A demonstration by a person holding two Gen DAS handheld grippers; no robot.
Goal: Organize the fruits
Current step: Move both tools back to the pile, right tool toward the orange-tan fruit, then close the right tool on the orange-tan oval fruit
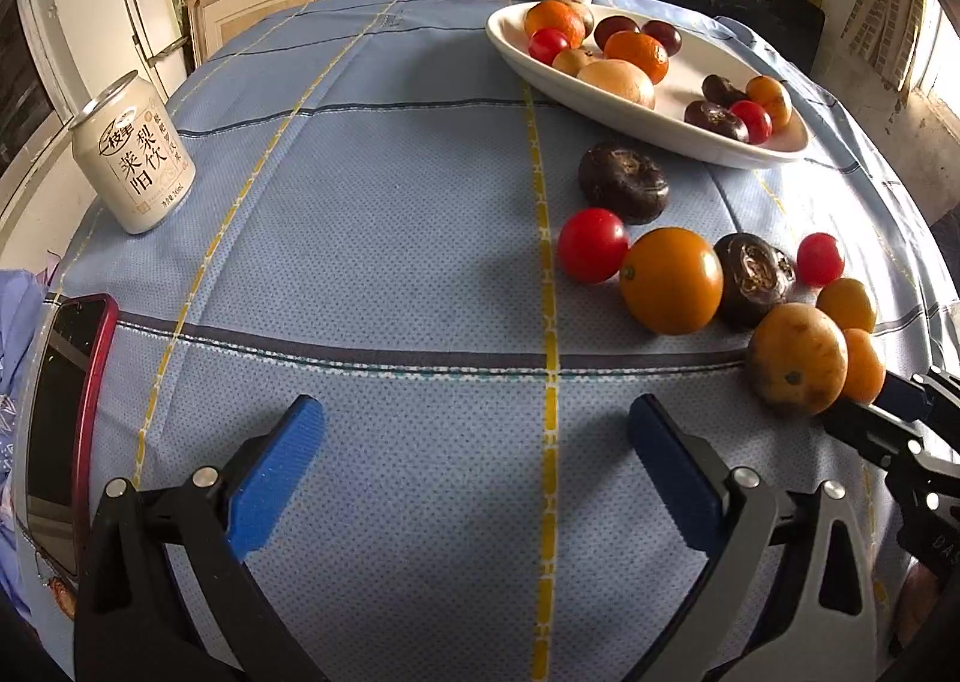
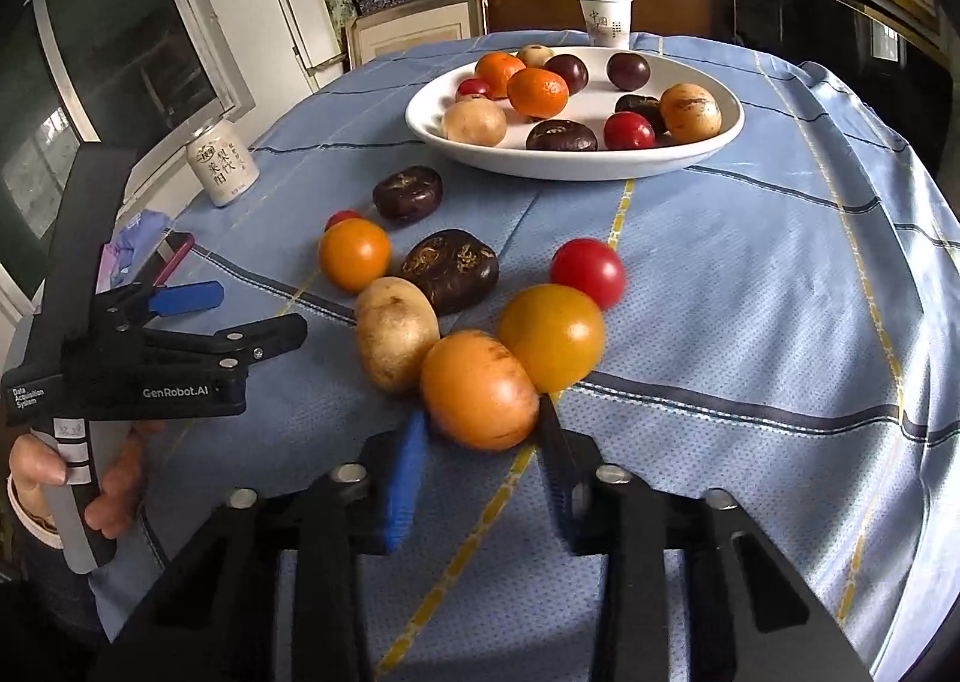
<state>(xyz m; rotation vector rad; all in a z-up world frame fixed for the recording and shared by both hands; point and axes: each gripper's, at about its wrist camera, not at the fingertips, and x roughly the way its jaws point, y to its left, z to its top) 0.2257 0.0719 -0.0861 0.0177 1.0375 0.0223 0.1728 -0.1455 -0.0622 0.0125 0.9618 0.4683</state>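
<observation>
On the table, a light blue cloth [image 2: 750,292] with yellow and dark lines covers all the surface. Toward the far side stands a white oval plate [image 2: 576,166], and it already holds several fruits: oranges, small red ones, dark brown ones and pale ones. Near its far rim is a paper cup [image 2: 606,19]. At the left edge of the table stands a cream drink can [image 1: 135,160] with Chinese letters, and nearer on the same side lies a phone in a red case [image 1: 66,424]. Between the plate and the grippers a loose group of fruits lies on the cloth, well apart from the plate — two dark brown fruits [image 2: 408,193], a pale speckled fruit [image 2: 396,331], a yellow-orange round fruit [image 2: 552,337], a red fruit [image 2: 588,271] and some smaller ones. The right gripper [image 2: 480,424] has its two blue pads on both sides of an orange fruit [image 2: 480,388] at the near end of the group; the pads seem to touch it, and the fruit looks a little blurred. The left gripper [image 1: 477,442] is spread wide over bare cloth, with nothing between its fingers — it is to the left of the group.
</observation>
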